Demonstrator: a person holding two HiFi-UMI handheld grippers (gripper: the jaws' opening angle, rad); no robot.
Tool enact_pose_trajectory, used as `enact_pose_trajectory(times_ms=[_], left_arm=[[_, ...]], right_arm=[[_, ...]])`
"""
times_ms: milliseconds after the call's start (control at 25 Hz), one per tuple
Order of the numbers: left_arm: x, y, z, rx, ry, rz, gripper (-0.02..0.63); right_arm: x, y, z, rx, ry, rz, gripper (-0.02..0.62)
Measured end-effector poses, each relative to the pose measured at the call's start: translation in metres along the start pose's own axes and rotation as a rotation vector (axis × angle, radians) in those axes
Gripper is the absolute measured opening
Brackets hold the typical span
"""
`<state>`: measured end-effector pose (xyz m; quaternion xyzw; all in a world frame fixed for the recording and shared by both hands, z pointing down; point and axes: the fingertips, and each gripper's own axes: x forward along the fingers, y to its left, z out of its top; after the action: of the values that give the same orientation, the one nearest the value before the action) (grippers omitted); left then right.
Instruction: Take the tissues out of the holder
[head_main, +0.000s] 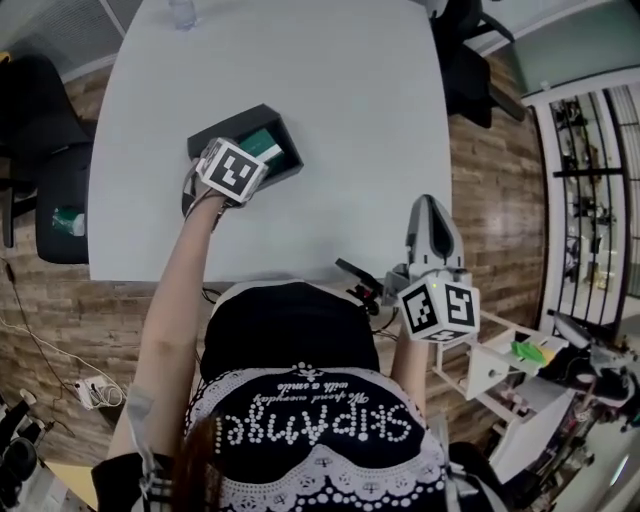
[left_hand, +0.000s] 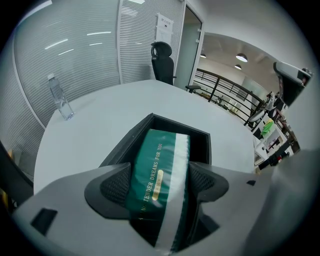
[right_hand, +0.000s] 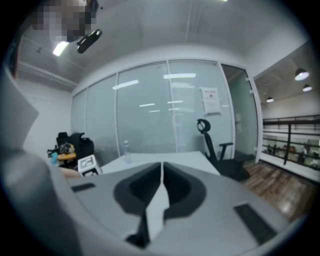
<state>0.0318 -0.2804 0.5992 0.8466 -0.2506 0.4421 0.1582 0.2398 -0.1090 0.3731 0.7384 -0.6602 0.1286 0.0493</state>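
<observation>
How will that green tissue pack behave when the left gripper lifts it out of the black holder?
The tissue pack probably squashes: its wrapper looks like soft film pinched in the left gripper. The glossy film may slip. Likely light, but it fills the holder closely, so the holder could lift too.

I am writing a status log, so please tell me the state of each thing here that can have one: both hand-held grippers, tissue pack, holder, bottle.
Left hand-held gripper: shut on the tissue pack.
Right hand-held gripper: shut, nothing between its jaws.
Tissue pack: lying in the holder, not yet lifted out.
Holder: open on top, standing on the table.
Water bottle: upright on the table.
</observation>
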Motion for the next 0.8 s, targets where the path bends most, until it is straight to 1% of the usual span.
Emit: enact_pose_trajectory(times_ms=[120, 160, 240, 360, 440, 560, 720, 800], left_arm=[[0.004, -0.005, -0.017, -0.038, 0.067, -0.030, 0.373], [0.005, -0.006, -0.020, -0.043, 0.076, -0.037, 0.372], [0.005, -0.005, -0.019, -0.039, 0.069, -0.035, 0.371], [0.002, 0.001, -0.006, -0.004, 0.013, 0.001, 0.371], [0.000, 0.001, -0.002, 0.003, 0.001, 0.008, 0.371], [-0.001, 0.002, -0.003, 0.003, 0.004, 0.009, 0.371], [0.003, -0.006, -0.017, -0.023, 0.053, -0.018, 0.371], [0.003, -0.007, -0.018, -0.022, 0.054, -0.018, 0.370]], right_arm=[[0.004, 0.007, 0.001, -0.007, 0.004, 0.012, 0.035], [0.005, 0.010, 0.000, -0.009, 0.005, 0.017, 0.035], [0.008, 0.015, 0.000, -0.013, 0.008, 0.025, 0.035], [0.010, 0.019, 0.000, -0.016, 0.010, 0.033, 0.035], [0.009, 0.021, 0.001, -0.017, 0.010, 0.035, 0.035], [0.009, 0.023, 0.002, -0.019, 0.010, 0.037, 0.035], [0.009, 0.023, 0.000, -0.020, 0.015, 0.040, 0.035], [0.010, 0.024, 0.000, -0.019, 0.017, 0.041, 0.035]])
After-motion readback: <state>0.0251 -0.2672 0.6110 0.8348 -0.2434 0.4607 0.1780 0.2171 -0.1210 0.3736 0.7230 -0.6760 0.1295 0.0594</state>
